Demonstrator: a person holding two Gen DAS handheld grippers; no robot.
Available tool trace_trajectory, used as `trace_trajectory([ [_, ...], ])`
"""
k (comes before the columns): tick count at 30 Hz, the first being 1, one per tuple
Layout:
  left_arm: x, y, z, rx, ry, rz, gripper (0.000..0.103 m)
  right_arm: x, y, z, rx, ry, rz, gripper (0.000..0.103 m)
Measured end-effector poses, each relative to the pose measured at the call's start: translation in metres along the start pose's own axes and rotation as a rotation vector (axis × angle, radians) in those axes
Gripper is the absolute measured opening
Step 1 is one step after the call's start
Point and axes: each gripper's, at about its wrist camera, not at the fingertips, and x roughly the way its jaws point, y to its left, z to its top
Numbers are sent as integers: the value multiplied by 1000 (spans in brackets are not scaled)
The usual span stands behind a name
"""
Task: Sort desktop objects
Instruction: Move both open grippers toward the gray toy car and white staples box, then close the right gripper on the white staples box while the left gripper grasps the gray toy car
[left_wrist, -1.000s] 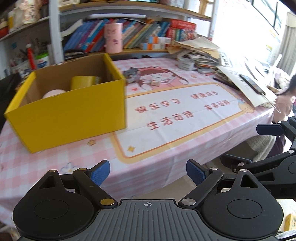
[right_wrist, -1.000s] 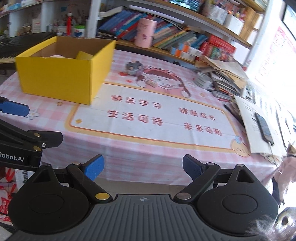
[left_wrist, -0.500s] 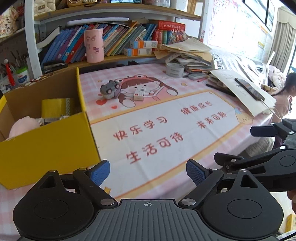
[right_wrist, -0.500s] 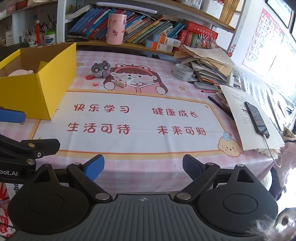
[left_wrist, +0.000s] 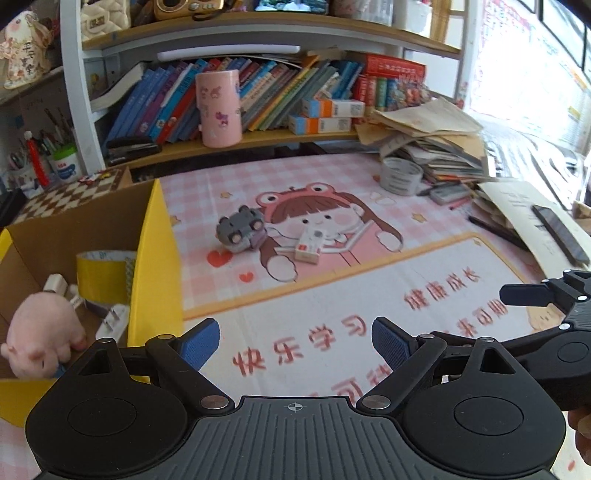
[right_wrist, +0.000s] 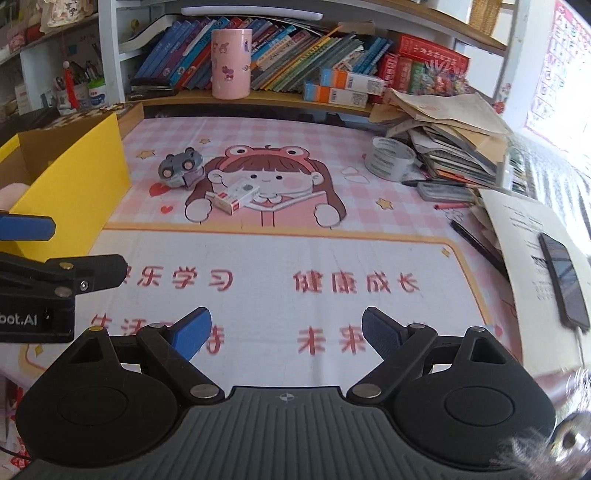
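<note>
1. Yellow box (left_wrist: 159, 280) at nine o'clock in my left view already holds a pink plush (left_wrist: 40, 332), a yellow tape roll (left_wrist: 103, 273) and small white plugs; that much I judge sorted. My left gripper (left_wrist: 293, 343) is spread wide, nothing between its pads
2. Right view: grey toy car (right_wrist: 181, 168) and white eraser box (right_wrist: 236, 194) lie at twelve o'clock on the mat (right_wrist: 280, 258), near each other and still to collect. My right gripper (right_wrist: 286, 330) is empty, its jaws closing slightly
</note>
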Motion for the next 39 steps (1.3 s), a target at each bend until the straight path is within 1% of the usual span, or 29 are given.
trace_trajectory([
  [8,26,-4,29,-46,-9,118,92,42,-22,35,-61,-24,102,89],
  [17,50,-3,54,-95,-21,189,91,86,-34,67,-117,-42,201,89],
  [20,59,-2,61,-105,-20,203,91,97,-33,73,-138,-55,236,88],
  [22,63,-2,65,-108,-21,207,91,104,-31,76,-156,-80,276,84],
  [23,65,-2,66,-107,-21,210,91,107,-30,78,-166,-92,293,84],
  [26,72,-3,69,-101,-15,218,91,119,-23,84,-191,-100,339,81],
  [35,91,1,80,-116,8,235,91,167,-9,100,-260,-75,380,80],
  [39,98,5,82,-135,25,243,91,182,-8,104,-300,-92,417,80],
])
